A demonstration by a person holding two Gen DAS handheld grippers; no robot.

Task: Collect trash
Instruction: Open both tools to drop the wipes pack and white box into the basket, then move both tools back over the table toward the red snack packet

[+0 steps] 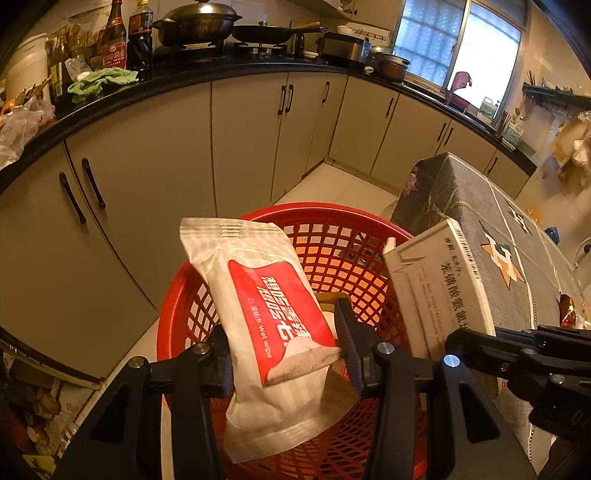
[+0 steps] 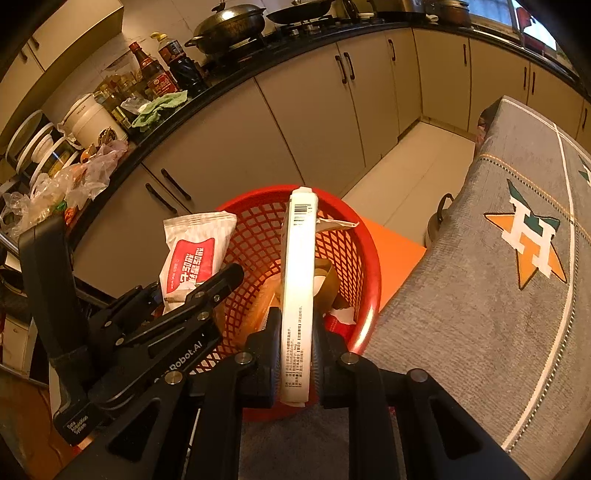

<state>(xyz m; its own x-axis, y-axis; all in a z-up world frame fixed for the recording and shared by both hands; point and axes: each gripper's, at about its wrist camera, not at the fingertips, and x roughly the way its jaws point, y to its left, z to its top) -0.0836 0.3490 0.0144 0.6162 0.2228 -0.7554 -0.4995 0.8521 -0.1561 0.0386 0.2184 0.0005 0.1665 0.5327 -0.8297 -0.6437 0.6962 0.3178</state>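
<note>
Basket (image 1: 354, 229) floor hidden by wipes packet (image 1: 273, 317), box (image 2: 297, 295) in right tongs (image 2: 295, 354)

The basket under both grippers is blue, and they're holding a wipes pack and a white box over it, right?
Not quite: the basket is red, as both wrist views show. The left gripper holds the wipes pack and the right gripper holds the white box over it.

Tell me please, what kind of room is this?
Most likely a home kitchen. A lidded pot sits on a gas stove, sauce bottles stand on the black counter, and cabinets run beneath it.
</note>
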